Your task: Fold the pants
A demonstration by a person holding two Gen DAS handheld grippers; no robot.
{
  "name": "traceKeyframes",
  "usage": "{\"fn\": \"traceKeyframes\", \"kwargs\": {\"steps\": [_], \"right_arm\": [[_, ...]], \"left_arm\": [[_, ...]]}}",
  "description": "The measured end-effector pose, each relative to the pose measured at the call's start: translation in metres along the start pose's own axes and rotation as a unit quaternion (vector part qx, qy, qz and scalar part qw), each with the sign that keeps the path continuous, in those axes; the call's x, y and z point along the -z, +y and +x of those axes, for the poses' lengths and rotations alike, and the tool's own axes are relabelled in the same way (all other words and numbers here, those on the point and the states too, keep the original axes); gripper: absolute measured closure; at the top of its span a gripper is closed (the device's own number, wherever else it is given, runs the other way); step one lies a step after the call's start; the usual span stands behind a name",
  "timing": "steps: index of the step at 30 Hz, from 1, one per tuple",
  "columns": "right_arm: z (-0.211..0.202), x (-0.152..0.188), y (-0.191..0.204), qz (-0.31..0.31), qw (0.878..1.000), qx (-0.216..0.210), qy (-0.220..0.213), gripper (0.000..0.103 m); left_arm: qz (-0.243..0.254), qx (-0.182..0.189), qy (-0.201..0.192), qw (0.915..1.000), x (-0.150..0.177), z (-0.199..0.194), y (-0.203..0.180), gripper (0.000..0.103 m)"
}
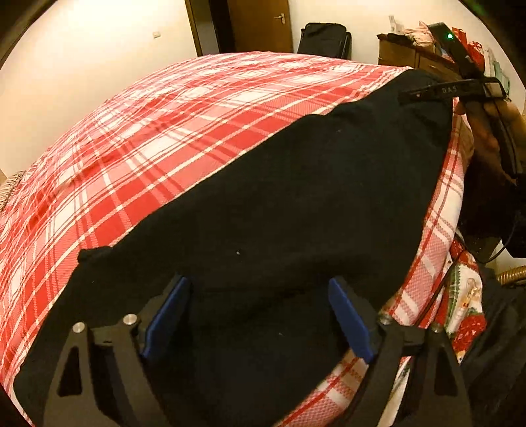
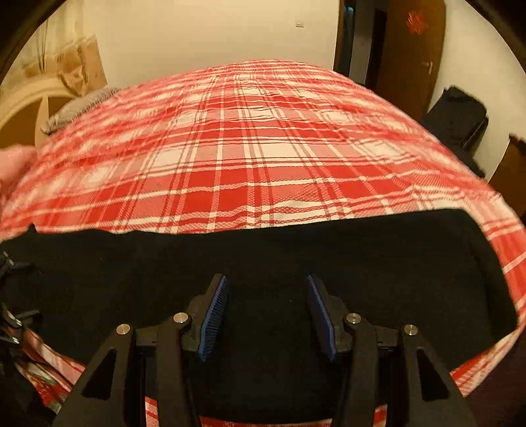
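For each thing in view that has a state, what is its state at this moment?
Black pants: spread flat along the near edge of the bed, not yet folded.
Plaid bedspread: laid over the bed, lightly wrinkled.
Left gripper: jaws open, over the pants, holding nothing.
Right gripper: jaws open, over the pants, holding nothing.
Wooden door: closed.

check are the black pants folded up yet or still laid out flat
Laid out flat: the black pants form one long strip along the plaid bed cover's edge.

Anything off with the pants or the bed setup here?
Nothing stands out. The black pants lie flat along the near edge of the plaid bedspread; both hand-held grippers hover open above them, left, right.
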State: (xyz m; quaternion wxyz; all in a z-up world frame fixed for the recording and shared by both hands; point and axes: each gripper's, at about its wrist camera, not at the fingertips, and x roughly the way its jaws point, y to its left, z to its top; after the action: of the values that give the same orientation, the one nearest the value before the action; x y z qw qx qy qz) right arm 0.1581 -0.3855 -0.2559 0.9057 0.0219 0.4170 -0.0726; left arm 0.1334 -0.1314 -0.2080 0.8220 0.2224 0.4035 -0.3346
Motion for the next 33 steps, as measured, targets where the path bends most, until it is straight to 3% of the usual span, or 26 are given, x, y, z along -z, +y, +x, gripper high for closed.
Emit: {"fn": "traceKeyframes", "kwargs": {"steps": [7, 15, 17, 21, 26, 33], "right_arm": [[-0.024, -0.006, -0.016, -0.015, 0.997, 0.073, -0.029, 0.051], [-0.046, -0.004, -0.077, 0.025, 0.991, 0.125, -0.041, 0.051], [-0.050, -0.002, -0.090, 0.037, 0.990, 0.127, -0.044, 0.051], [-0.061, 0.005, -0.133, 0.113, 0.990, 0.071, -0.048, 0.051], [-0.069, 0.021, -0.184, 0.219, 0.974, -0.010, -0.050, 0.051], [-0.061, 0.031, -0.194, 0.257, 0.962, -0.085, -0.043, 0.051]], "left_arm": [[0.003, 0.001, -0.013, 0.9999, -0.014, -0.011, -0.002, 0.014], [0.005, -0.009, -0.007, 0.9999, -0.028, 0.005, 0.001, 0.014], [0.009, -0.030, -0.006, 0.9995, -0.025, 0.011, 0.000, 0.014], [-0.023, -0.018, -0.010, 0.9995, -0.022, 0.016, 0.006, 0.009], [-0.033, -0.022, -0.012, 0.9992, -0.022, 0.019, 0.007, 0.003], [-0.048, -0.024, -0.006, 0.9986, -0.025, 0.021, 0.007, 0.001]]}}
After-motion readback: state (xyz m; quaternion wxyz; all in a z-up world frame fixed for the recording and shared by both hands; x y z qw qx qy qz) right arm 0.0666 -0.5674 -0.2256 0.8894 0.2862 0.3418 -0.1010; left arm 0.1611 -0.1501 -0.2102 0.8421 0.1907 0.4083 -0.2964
